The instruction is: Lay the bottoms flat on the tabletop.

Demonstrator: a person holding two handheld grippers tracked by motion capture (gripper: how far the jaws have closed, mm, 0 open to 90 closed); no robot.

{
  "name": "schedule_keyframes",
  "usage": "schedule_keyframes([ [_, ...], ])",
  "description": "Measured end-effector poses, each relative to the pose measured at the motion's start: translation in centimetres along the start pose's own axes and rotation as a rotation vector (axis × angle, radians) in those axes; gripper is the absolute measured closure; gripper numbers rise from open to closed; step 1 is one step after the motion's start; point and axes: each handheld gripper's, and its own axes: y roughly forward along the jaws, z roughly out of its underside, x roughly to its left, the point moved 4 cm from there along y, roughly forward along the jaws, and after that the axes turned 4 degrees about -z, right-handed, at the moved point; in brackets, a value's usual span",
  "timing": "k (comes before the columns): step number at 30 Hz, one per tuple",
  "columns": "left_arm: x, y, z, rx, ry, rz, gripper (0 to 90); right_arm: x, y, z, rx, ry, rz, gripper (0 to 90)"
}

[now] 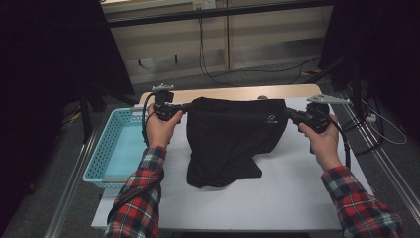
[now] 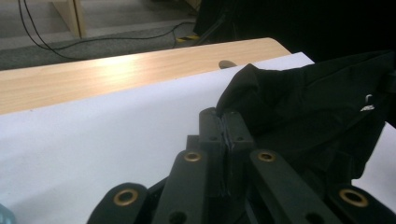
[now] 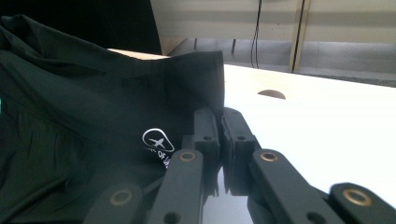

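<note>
The garment [image 1: 233,136] is black cloth, matt and soft, creased into folds, with a small white printed logo [image 3: 159,142] on its surface. The table [image 1: 277,193] has a smooth, matt white covering; the bare strip at its 12 o'clock edge [image 2: 116,70] is light wood with a slight sheen. The basket [image 1: 106,148] at 9 o'clock is perforated light-blue plastic. Gripper jaws are matt black plastic with brass-coloured metal rivets [image 3: 187,156]. The sleeves [image 1: 141,198] are red plaid cloth.

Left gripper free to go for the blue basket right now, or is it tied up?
Probably not yet. The left gripper is shut on a corner of the black garment, which the right gripper holds at the other side. The blue basket sits just left of it, path open once it lets go.
</note>
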Motion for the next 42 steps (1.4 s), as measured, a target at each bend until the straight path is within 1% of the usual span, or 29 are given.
schedule_keyframes([
  [3,0.3,0.2,0.1,0.002,-0.004,-0.002,88.4,-0.1,0.4,0.2,0.005,0.000,0.000,85.8],
  [7,0.8,0.6,-0.3,0.002,-0.008,-0.003,88.4,-0.4,0.7,0.0,-0.005,0.004,0.011,85.8],
  [9,0.9,0.7,-0.7,0.002,-0.004,-0.004,88.4,-0.6,1.0,-0.1,-0.012,0.014,0.014,85.8],
  [12,1.2,1.1,-1.4,-0.004,-0.005,-0.001,88.4,-1.1,1.6,-0.3,0.001,0.031,0.021,85.9],
  [14,1.6,1.6,-2.1,0.004,0.005,-0.015,88.5,-1.4,2.2,-0.7,0.018,0.028,0.029,86.1],
  [15,1.9,1.7,-2.7,0.000,0.010,-0.024,88.5,-1.6,2.7,-1.2,0.020,0.028,0.035,86.2],
  [16,2.1,1.9,-3.4,-0.022,0.007,-0.038,88.6,-1.8,3.1,-2.0,0.020,0.027,0.045,86.2],
  [17,2.4,1.9,-4.2,-0.048,0.008,-0.055,88.6,-1.9,3.6,-2.9,0.012,0.026,0.066,86.2],
  [18,2.6,2.0,-4.9,-0.076,0.010,-0.069,88.6,-2.0,4.0,-4.0,-0.007,0.026,0.085,86.3],
  [19,2.9,2.1,-5.8,-0.119,0.016,-0.094,88.4,-2.1,4.3,-5.0,-0.034,0.028,0.098,86.1],
  [20,3.1,2.3,-6.3,-0.140,0.015,-0.106,87.1,-2.3,4.8,-6.3,-0.076,0.051,0.115,84.9],
  [21,3.3,2.5,-6.4,-0.152,0.010,-0.132,79.0,-2.4,5.2,-7.1,-0.104,0.065,0.133,78.8],
  [22,3.3,2.9,-6.3,-0.151,0.001,-0.150,60.6,-2.5,5.7,-7.5,-0.117,0.049,0.165,63.3],
  [23,3.2,3.3,-5.8,-0.127,-0.011,-0.144,43.3,-2.4,6.1,-7.5,-0.100,0.045,0.180,55.7],
  [24,2.9,3.5,-5.2,-0.113,-0.006,-0.130,39.0,-2.2,6.3,-7.1,-0.071,0.044,0.185,54.8],
  [25,2.7,3.6,-4.7,-0.107,0.005,-0.123,37.1,-2.0,6.5,-6.4,-0.037,0.042,0.170,49.4],
  [26,2.3,3.8,-3.8,-0.084,0.013,-0.109,32.4,-1.8,6.6,-5.8,-0.017,0.045,0.154,43.2],
  [27,2.1,4.0,-3.0,-0.064,0.018,-0.098,27.9,-1.5,6.5,-4.7,0.020,0.045,0.136,40.0],
  [28,1.8,4.0,-2.2,-0.051,0.025,-0.090,25.3,-1.2,6.3,-3.8,0.044,0.035,0.133,38.6],
  [29,1.5,4.0,-1.4,-0.043,0.031,-0.085,24.2,-0.9,6.0,-2.9,0.051,0.036,0.117,36.4],
  [30,1.2,3.9,-0.7,-0.031,0.024,-0.074,23.1,-0.6,5.7,-2.0,0.061,0.046,0.091,33.1],
  [31,0.9,3.9,0.1,-0.015,0.010,-0.060,21.8,-0.2,5.3,-0.9,0.084,0.046,0.070,30.9],
  [32,0.6,3.8,0.9,0.000,0.007,-0.042,20.3,0.1,4.9,0.1,0.108,0.036,0.064,28.0],
  [34,0.1,3.6,2.4,0.016,0.020,-0.037,19.5,0.8,3.9,2.0,0.126,0.028,0.044,26.7],
  [36,-0.5,3.3,3.6,0.024,0.017,-0.024,18.6,1.6,2.7,3.7,0.143,0.009,0.032,25.3],
  [37,-0.7,3.1,4.2,0.029,0.029,-0.021,18.0,2.0,2.2,4.4,0.148,0.002,0.028,24.4],
  [38,-1.0,2.9,4.8,0.034,0.035,-0.018,17.9,2.3,1.6,5.0,0.154,-0.002,0.021,24.1],
  [40,-1.4,2.5,5.7,0.032,0.033,-0.008,17.1,2.8,0.6,6.1,0.150,-0.006,0.016,24.1],
  [42,-1.7,2.1,6.4,0.029,0.041,-0.012,16.7,3.2,-0.1,6.8,0.169,-0.012,0.015,23.0],
])
